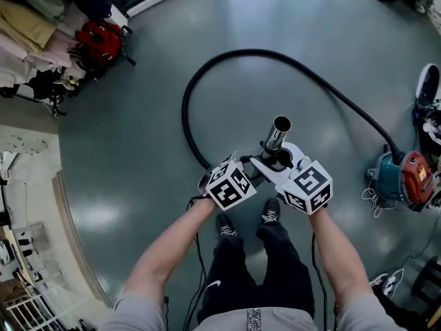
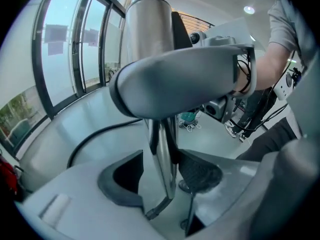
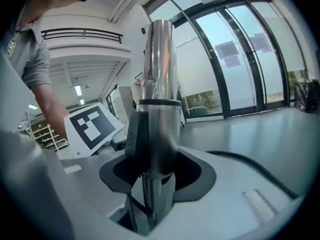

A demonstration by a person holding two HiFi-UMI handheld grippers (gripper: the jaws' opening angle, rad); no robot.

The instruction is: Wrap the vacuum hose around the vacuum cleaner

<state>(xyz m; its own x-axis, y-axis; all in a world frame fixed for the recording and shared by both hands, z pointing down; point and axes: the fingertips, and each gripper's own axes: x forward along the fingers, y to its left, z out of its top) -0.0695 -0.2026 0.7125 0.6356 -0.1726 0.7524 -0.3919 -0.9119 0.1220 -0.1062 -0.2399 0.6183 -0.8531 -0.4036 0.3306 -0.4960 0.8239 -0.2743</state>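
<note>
Left gripper (image 2: 160, 171): jaws closed on the metal wand (image 1: 278, 133)
Right gripper (image 3: 155, 176): clamped on the same wand, just beside the left
Hose (image 1: 200, 81): black — loops across the floor (image 1: 138, 150) to the vacuum cleaner (image 1: 403, 178), well apart at the right

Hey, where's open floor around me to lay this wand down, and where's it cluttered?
Bare floor lies inside the hose loop ahead of the wand, beyond the loop toward the top, and left of it. Crowded: the vacuum cleaner and shoe at right, the red bag and clothes at upper left.
</note>
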